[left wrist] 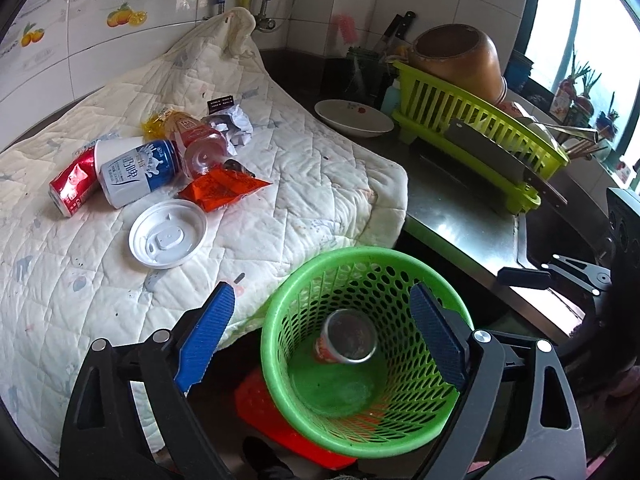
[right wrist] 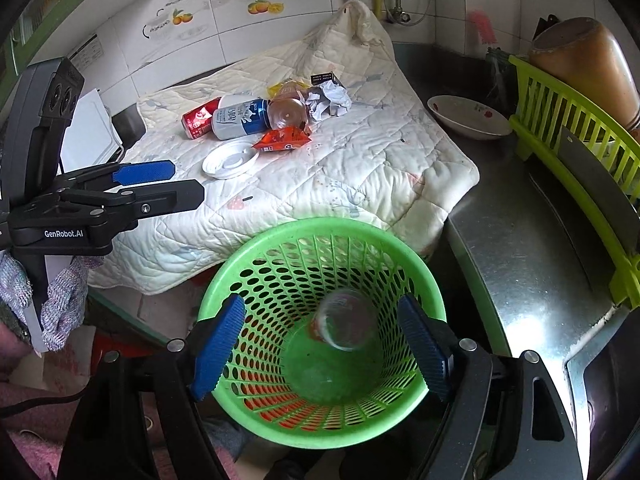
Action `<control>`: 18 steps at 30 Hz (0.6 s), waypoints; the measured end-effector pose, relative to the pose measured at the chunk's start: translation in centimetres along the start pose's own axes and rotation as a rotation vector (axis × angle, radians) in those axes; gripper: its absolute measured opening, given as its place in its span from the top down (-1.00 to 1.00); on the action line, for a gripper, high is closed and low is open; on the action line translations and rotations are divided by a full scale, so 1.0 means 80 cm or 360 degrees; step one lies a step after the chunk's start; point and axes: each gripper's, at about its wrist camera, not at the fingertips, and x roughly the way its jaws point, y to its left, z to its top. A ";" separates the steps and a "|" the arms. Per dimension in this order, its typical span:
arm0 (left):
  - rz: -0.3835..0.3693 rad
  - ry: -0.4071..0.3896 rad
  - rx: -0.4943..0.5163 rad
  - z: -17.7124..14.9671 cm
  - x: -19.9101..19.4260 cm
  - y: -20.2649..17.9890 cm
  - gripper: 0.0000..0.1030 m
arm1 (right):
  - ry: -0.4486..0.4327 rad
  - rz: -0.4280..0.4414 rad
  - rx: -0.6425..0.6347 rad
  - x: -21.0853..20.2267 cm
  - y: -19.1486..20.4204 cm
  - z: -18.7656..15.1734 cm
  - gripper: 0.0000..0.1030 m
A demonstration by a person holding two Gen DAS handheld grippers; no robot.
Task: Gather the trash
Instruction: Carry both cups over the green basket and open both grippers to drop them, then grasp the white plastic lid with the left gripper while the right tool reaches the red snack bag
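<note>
Both handheld grippers hang over a green perforated plastic wastebasket (right wrist: 320, 332) below the front edge of a kitchen counter, each with its blue-padded jaws standing wide apart and nothing between them: the right gripper (right wrist: 322, 350) sits directly above the basket mouth; the left gripper (left wrist: 320, 336) straddles the basket's near rim, and in the right wrist view it shows side-on at the left edge, jaws parted and empty; inside the basket lies a single clear plastic cup with a red label (left wrist: 347, 336), resting on its side against the mesh wall, the only piece of trash collected so far as these views show; the basket stands over something red and plastic (left wrist: 276, 412) whose shape cannot be made out; beyond it, on a white quilted cloth (left wrist: 280, 200) spread over the counter, most of the job appears still ahead: a white round plastic lid (left wrist: 168, 234) lies nearest, then an orange snack wrapper (left wrist: 222, 190), a blue and white drink can (left wrist: 138, 174) touching a crushed red can (left wrist: 74, 186), a clear plastic bottle with a red label (left wrist: 200, 144), a yellow wrapper (left wrist: 158, 124) and crumpled white paper (left wrist: 236, 124) by a small black box (left wrist: 221, 103); farther right, off the cloth, a white bowl (left wrist: 354, 118) and a lime-green dish rack (left wrist: 476, 136) sit on the steel counter.
</note>
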 end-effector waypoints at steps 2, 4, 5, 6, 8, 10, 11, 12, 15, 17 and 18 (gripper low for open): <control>0.0023 -0.0007 -0.0017 0.002 -0.002 0.009 -0.71 | 0.0004 0.0010 -0.0003 0.005 0.002 0.006 -0.48; 0.0052 -0.0016 -0.0038 0.004 -0.005 0.019 -0.71 | 0.0001 0.0017 -0.0016 0.010 0.006 0.013 -0.48; 0.0069 -0.0021 -0.0050 0.005 -0.007 0.025 -0.71 | 0.0000 0.0022 -0.0021 0.012 0.008 0.016 -0.49; 0.0088 -0.0026 -0.0065 0.007 -0.009 0.033 -0.71 | 0.0000 0.0030 -0.0029 0.016 0.010 0.021 -0.49; 0.0121 -0.0036 -0.0091 0.010 -0.012 0.047 -0.71 | -0.0004 0.0033 -0.0048 0.022 0.014 0.031 -0.50; 0.0160 -0.0045 -0.0130 0.013 -0.015 0.065 -0.71 | -0.0009 0.0043 -0.0063 0.029 0.018 0.042 -0.56; 0.0178 -0.0047 -0.0153 0.016 -0.017 0.074 -0.71 | -0.0012 0.0048 -0.0069 0.034 0.020 0.049 -0.57; 0.0195 -0.0050 -0.0175 0.017 -0.018 0.084 -0.71 | -0.0010 0.0056 -0.0072 0.039 0.021 0.055 -0.57; 0.0250 -0.0063 -0.0226 0.021 -0.022 0.110 -0.71 | -0.0008 0.0063 -0.0087 0.056 0.026 0.076 -0.57; 0.0281 -0.0065 -0.0259 0.023 -0.024 0.127 -0.71 | -0.0003 0.0069 -0.0099 0.068 0.029 0.089 -0.57; 0.0295 -0.0065 -0.0272 0.024 -0.024 0.134 -0.71 | 0.0001 0.0066 -0.0104 0.075 0.031 0.097 -0.57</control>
